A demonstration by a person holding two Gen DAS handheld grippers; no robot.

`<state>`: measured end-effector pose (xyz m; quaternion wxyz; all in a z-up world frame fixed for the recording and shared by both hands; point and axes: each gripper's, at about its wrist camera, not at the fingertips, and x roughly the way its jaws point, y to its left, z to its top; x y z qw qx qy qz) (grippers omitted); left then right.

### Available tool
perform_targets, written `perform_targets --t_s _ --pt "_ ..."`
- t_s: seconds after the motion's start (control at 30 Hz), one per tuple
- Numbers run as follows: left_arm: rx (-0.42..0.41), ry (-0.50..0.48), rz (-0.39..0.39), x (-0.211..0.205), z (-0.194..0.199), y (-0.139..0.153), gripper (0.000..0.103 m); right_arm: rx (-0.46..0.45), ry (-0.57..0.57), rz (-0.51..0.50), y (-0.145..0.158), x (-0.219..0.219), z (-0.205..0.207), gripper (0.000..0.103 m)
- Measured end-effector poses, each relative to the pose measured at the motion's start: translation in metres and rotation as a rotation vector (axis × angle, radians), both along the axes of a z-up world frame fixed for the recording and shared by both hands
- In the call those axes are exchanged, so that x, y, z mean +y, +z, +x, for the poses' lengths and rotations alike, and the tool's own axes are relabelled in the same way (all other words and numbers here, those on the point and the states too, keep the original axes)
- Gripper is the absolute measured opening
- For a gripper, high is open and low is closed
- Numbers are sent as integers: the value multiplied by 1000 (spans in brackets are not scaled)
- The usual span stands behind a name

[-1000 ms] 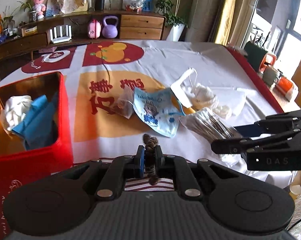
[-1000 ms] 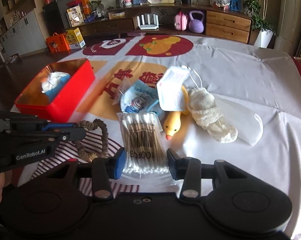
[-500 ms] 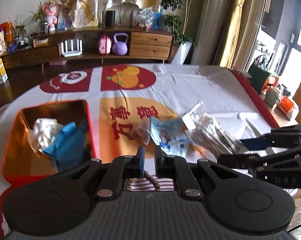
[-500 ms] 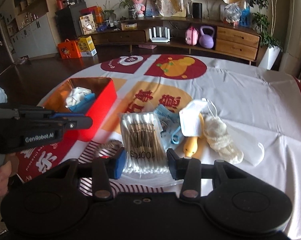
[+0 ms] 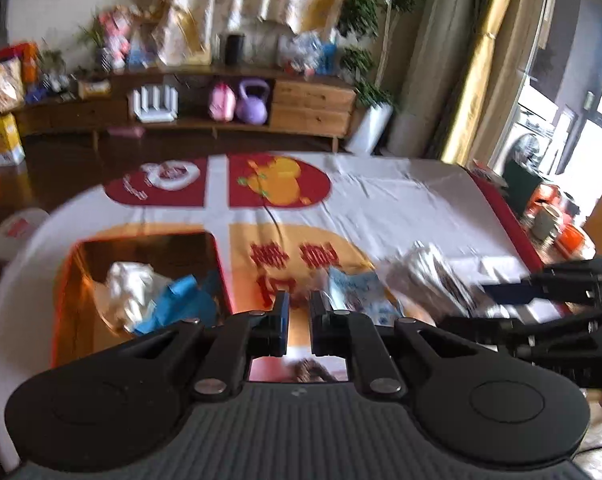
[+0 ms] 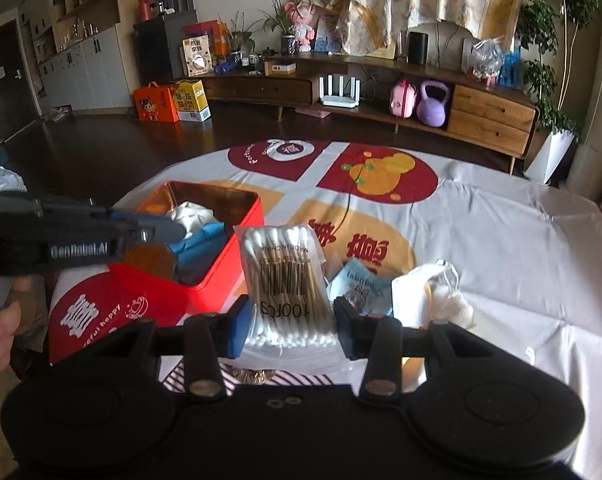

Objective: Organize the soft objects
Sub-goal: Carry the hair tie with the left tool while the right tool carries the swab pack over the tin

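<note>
Lifted since 1 s ago, the cotton-swab pack hangs above the table beside the red tin, pinched in the right gripper. Left gripper, nearly shut, w/ nothing visibly between its tips; left view motion-blurred. Clear pack, barcode, "100PCS".

One red tin, two grippers

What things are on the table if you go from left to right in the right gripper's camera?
Red tin box → bag of cotton swabs, held up by the right gripper → blue face mask packet → white mask packet → white gauze bundle.
</note>
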<state>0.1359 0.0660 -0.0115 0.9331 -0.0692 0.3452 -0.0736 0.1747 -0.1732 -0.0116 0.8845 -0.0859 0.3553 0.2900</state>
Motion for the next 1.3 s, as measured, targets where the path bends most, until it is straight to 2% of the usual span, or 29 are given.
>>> perform_targets --t_s 0.17,0.33,0.4,0.5,0.57,0.67,0.8,1.1,1.2,1.23,1.27,1.3 --pt "77 -59 -20 -14 2 -36 10 44 -30 4 -14 -11 5 43" --pt "152 -63 -17 -28 8 -74 11 86 -50 2 -30 -23 9 43" --pt "175 -56 -24 -31 9 -87 15 95 -53 4 -34 -29 9 43" --pt "204 -43 -17 -37 11 -103 33 111 -58 13 -41 -35 12 43" --pt "210 -36 1 -42 12 -109 66 121 -59 18 -44 -38 13 43" --pt "177 -20 34 -49 10 -113 75 131 -56 26 -47 -44 13 43" --pt "204 -1 58 -58 20 -122 75 142 -59 36 -51 -50 16 43" --pt "204 1 219 -87 30 -137 75 171 -77 40 -61 -60 23 43" --pt "203 9 217 -86 32 -139 74 174 -79 41 -62 -61 24 43" --pt "202 13 211 -84 32 -139 70 175 -78 42 -63 -61 24 43" --pt "197 22 210 -83 31 -138 59 176 -78 41 -63 -61 24 43" --pt "193 33 214 -81 31 -137 55 177 -77 41 -64 -60 24 43"
